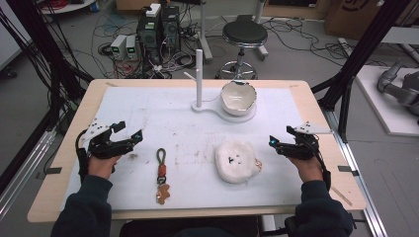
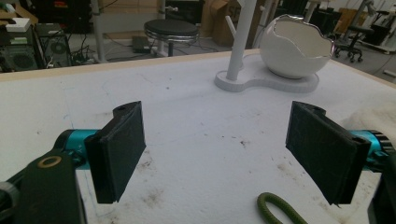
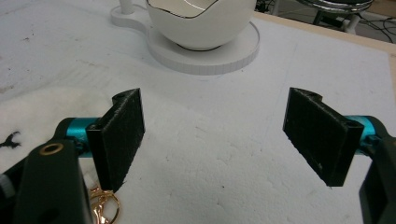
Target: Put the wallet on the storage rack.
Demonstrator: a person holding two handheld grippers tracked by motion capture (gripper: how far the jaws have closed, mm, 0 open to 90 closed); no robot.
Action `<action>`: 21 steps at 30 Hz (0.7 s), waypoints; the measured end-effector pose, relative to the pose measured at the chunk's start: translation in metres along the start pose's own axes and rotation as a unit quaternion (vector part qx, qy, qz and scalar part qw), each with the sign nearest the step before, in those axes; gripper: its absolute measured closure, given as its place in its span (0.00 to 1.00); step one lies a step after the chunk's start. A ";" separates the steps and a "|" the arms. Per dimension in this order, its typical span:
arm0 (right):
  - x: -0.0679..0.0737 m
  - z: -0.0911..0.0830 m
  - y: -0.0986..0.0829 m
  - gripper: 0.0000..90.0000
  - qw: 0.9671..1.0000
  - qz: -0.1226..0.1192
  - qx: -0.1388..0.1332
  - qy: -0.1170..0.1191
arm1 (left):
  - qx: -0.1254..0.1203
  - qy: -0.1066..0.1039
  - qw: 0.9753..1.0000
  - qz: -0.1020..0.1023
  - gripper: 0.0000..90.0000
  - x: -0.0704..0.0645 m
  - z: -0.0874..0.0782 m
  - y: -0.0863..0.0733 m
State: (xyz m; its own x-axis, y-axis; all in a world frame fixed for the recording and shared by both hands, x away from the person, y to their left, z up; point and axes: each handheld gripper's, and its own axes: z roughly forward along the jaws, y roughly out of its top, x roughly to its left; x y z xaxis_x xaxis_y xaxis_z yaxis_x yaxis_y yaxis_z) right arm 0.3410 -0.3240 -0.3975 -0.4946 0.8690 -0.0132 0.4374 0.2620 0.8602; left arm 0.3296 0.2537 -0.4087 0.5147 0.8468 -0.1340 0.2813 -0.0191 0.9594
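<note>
My left gripper (image 1: 129, 136) rests on the white mat (image 1: 148, 113) at the left, open, its jaws wide apart with nothing between them (image 2: 224, 154). My right gripper (image 1: 274, 142) rests at the right, also open and holding nothing (image 3: 212, 140). A keychain (image 1: 161, 175) with an olive loop (image 2: 278, 210), an orange piece and a brown gingerbread charm lies between the hands. A white fluffy pouch (image 1: 236, 161) with a gold clasp (image 3: 100, 205) lies left of the right gripper. A white eggshell-shaped bowl (image 1: 238, 96) sits on a white stand with an upright peg post (image 1: 199, 74).
The mat covers a wooden table (image 1: 69, 148). Beyond the far edge stand a black stool (image 1: 244, 37), computer boxes (image 1: 158, 29) and cables on the floor. Black frame posts (image 1: 363, 54) rise at both sides.
</note>
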 end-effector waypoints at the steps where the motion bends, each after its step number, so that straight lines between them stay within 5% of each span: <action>1: 0.000 0.000 0.000 0.23 1.000 0.000 0.000 0.000 | 0.000 0.000 1.000 -0.001 0.22 0.000 0.000 0.000; 10: 0.013 0.011 0.000 0.23 0.999 -0.006 0.019 0.038 | 0.007 -0.008 1.000 0.002 0.22 -0.006 0.006 0.000; 21: 0.040 0.028 0.000 0.23 0.993 -0.027 0.062 0.094 | 0.011 -0.017 1.000 0.010 0.23 -0.013 0.007 0.002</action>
State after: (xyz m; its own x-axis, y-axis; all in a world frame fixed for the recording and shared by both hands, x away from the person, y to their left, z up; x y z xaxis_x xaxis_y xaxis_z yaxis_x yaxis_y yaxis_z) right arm 0.3423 -0.2773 -0.4126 -0.6458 0.7619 0.0485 0.4904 0.3653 0.7912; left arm 0.3296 0.2390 -0.4071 0.5473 0.8279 -0.1227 0.2882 -0.0488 0.9563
